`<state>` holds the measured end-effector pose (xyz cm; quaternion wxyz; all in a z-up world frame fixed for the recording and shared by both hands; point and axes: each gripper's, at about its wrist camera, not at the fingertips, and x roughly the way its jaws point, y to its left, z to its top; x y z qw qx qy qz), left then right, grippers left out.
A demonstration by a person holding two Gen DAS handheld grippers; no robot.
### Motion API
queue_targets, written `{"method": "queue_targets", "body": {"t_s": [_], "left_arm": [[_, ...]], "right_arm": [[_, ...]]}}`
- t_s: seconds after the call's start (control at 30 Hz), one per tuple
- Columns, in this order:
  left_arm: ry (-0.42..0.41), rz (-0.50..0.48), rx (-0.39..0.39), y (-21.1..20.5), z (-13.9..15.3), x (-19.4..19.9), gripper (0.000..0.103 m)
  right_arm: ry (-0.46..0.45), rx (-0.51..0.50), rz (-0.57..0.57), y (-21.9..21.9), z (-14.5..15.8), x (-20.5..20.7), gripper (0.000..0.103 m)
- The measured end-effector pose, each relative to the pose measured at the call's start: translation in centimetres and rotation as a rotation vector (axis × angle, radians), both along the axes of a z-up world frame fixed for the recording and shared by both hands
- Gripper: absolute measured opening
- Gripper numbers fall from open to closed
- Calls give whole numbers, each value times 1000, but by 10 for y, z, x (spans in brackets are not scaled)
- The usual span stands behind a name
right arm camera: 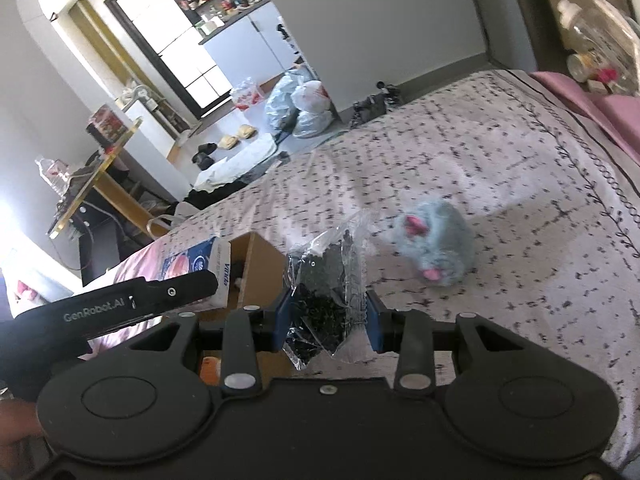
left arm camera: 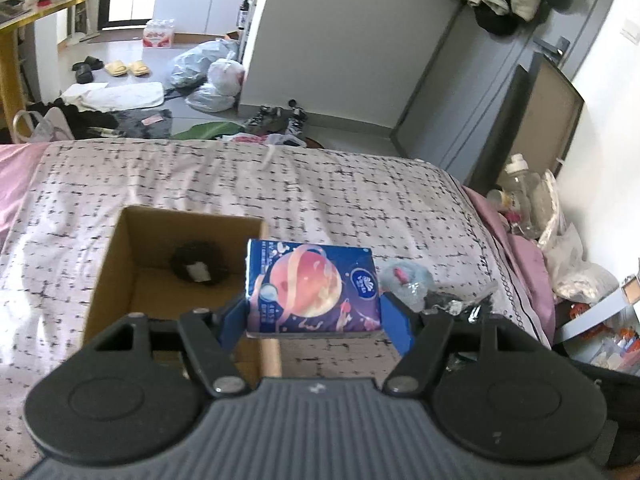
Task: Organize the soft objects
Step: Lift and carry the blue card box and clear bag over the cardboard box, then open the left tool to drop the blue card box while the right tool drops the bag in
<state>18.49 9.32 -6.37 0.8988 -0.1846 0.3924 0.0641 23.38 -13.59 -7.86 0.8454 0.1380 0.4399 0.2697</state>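
My left gripper (left arm camera: 314,320) is shut on a blue tissue pack with a planet print (left arm camera: 312,288) and holds it above the right wall of an open cardboard box (left arm camera: 120,264) on the bed. A black fuzzy item (left arm camera: 196,266) lies inside the box. My right gripper (right arm camera: 326,316) is shut on a clear plastic bag of black material (right arm camera: 324,288), held just right of the box (right arm camera: 260,252). A light-blue plush toy with pink ears (right arm camera: 436,240) lies on the bedspread beyond the bag; it also shows in the left wrist view (left arm camera: 406,280). The tissue pack also shows in the right wrist view (right arm camera: 200,264).
The bed has a white bedspread with black marks (left arm camera: 320,200) and a pink sheet at its edges. Bottles and bags (left arm camera: 532,200) crowd the right side of the bed. Clothes, shoes and plastic bags (left arm camera: 212,76) litter the floor beyond the foot of the bed.
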Motion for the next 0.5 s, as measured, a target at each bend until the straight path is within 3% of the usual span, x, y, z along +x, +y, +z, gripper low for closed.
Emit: {"method": "queue_targets", "body": {"t_s": [0.33, 0.5], "left_arm": [[-5, 71, 40, 47, -7, -20, 69], [13, 121, 21, 68, -20, -25, 69]], "right_arm": [[-26, 5, 51, 39, 8, -11, 37], [-33, -3, 83, 62, 8, -16, 37]]}}
